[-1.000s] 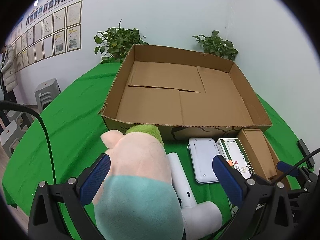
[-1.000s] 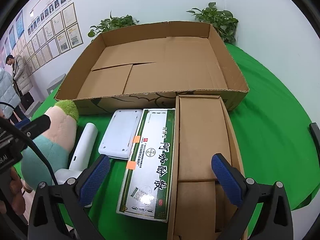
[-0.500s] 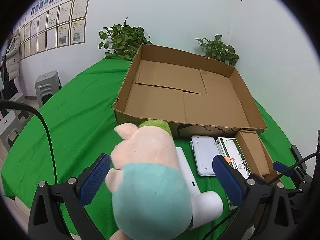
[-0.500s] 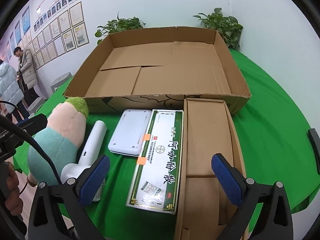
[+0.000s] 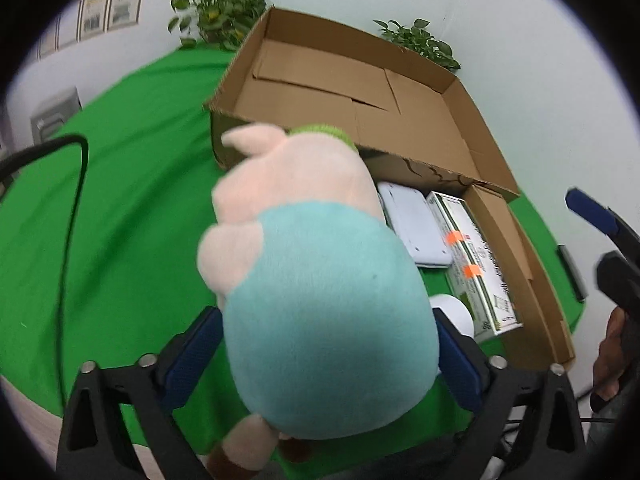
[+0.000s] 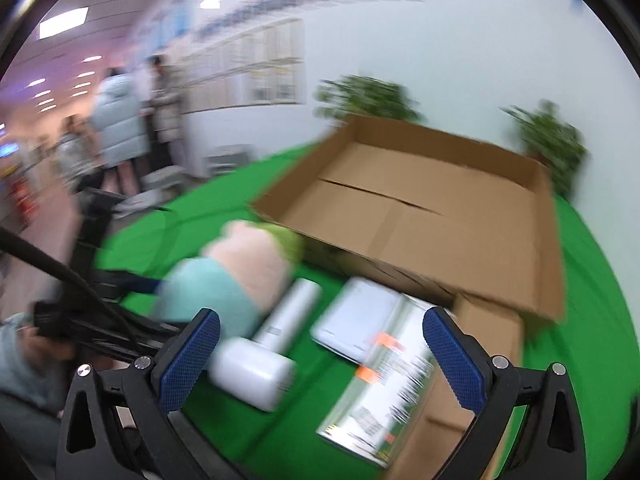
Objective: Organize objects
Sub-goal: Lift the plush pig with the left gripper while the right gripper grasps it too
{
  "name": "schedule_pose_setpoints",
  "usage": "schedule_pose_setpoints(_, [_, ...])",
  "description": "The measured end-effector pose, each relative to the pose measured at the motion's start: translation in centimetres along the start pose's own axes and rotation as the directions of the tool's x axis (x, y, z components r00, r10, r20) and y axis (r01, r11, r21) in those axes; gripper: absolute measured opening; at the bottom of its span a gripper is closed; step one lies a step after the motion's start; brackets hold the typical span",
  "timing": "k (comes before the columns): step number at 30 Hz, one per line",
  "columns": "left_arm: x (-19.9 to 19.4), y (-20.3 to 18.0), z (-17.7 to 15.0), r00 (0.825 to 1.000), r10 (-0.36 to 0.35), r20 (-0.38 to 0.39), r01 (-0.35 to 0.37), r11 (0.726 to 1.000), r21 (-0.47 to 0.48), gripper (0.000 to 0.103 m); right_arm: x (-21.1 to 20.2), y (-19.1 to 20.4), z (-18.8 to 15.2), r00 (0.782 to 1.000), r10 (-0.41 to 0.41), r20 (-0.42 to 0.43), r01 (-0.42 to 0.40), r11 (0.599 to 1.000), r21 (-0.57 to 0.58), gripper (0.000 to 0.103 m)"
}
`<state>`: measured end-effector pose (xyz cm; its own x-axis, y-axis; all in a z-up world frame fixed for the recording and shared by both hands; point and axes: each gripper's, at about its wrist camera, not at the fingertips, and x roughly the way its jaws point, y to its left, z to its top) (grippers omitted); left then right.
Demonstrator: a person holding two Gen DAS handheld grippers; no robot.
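Observation:
A plush toy (image 5: 320,280) with a teal body, pink head and green tuft lies on the green table (image 5: 120,200). My left gripper (image 5: 326,360) straddles its body and the jaws are closing, the blue pads (image 5: 192,356) right at its sides. In the blurred right wrist view the toy (image 6: 224,280) lies at the left. My right gripper (image 6: 320,360) hangs open over the table with nothing between its fingers; its blue finger (image 5: 592,212) shows at the left wrist view's right edge. An empty open cardboard box (image 5: 360,92) stands behind.
Right of the toy lie a white dryer-like device (image 6: 272,344), a flat white device (image 5: 412,224), a green-and-white carton (image 5: 472,264) and a narrow brown box (image 5: 520,272). Potted plants (image 5: 220,12) stand by the wall. People (image 6: 120,128) stand far left.
My left gripper dropped lower over the plush toy and its jaws came in a little. My right gripper rose, rolled and swung left, so its view blurred.

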<state>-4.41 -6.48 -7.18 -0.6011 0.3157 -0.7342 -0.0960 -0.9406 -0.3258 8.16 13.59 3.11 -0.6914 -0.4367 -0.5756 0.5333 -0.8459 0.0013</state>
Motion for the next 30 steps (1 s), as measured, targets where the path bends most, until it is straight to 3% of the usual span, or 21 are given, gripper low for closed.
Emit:
schedule_pose_setpoints(4, [-0.7,0.1,-0.7,0.999,-0.030,0.013,0.030,0.999,0.017,0.082,0.3,2.3,2.2,0.990,0.138,0.019,-0.136,0.986,-0.092,0.102])
schedule_pose_setpoints(7, [-1.5,0.3,-1.0,0.999,-0.037,0.024,0.037,0.999,0.019,0.075,1.6,4.0,3.9,0.963,0.270,0.002,-0.269,0.958,-0.104,0.102])
schedule_pose_setpoints(9, [-2.2,0.4,-1.4,0.999,-0.017,0.038,0.016,1.000,0.025,0.072,3.3,4.8,4.8,0.921,0.389,-0.029,-0.390,0.919,-0.062,0.102])
schedule_pose_setpoints(13, [-3.8,1.2,-2.4,0.997,-0.003,0.077,0.003,1.000,-0.002,0.070,8.4,5.8,5.7,0.858,0.505,-0.099,-0.499,0.863,0.078,0.102])
schedule_pose_setpoints(16, [-4.7,1.6,-3.2,0.997,0.016,0.081,-0.017,1.000,0.005,0.069,12.4,6.0,5.4,0.827,0.544,-0.146,-0.508,0.832,0.222,0.102])
schedule_pose_setpoints(20, [-5.0,1.3,-3.7,0.995,0.042,0.085,-0.044,0.999,0.024,0.069,15.5,7.3,5.1,0.834,0.513,-0.203,-0.444,0.842,0.306,0.103])
schedule_pose_setpoints(24, [-4.7,0.5,-3.7,0.994,0.066,0.083,-0.071,0.996,0.053,0.069,17.3,8.7,4.6,0.844,0.450,-0.293,-0.362,0.880,0.307,0.103])
schedule_pose_setpoints(30, [-4.6,0.2,-3.6,0.993,0.083,0.082,-0.088,0.994,0.063,0.068,19.1,7.0,2.9,0.827,0.475,-0.301,-0.325,0.841,0.433,0.098])
